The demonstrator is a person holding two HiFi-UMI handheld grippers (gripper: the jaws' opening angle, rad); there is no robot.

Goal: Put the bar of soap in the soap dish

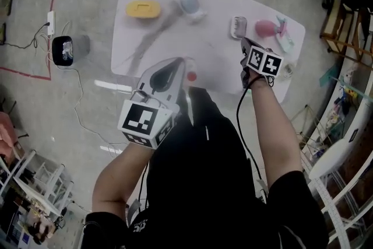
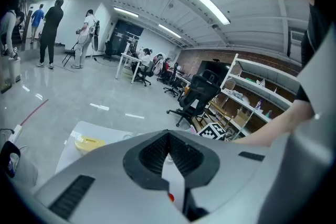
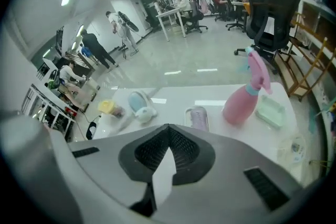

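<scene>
A lilac bar of soap (image 3: 198, 119) lies in a white soap dish (image 3: 189, 113) on the white table (image 1: 221, 76); in the head view the soap dish (image 1: 235, 27) sits right of centre, next to a pink spray bottle (image 1: 265, 27). My right gripper (image 1: 245, 48) hangs just in front of the dish and above the table. In its own view the right gripper (image 3: 168, 145) is shut, with nothing between the jaws. At the table's near edge on the left, my left gripper (image 1: 182, 62) is also raised. In its own view the left gripper (image 2: 169, 148) is shut and empty.
A yellow case (image 1: 143, 9) and a blue-and-white object (image 1: 189, 4) lie at the table's far side. A pale green tray (image 3: 270, 113) sits right of the spray bottle (image 3: 244, 102). A small red thing (image 1: 192, 76) shows by the left gripper. Office chairs, shelves and people stand beyond.
</scene>
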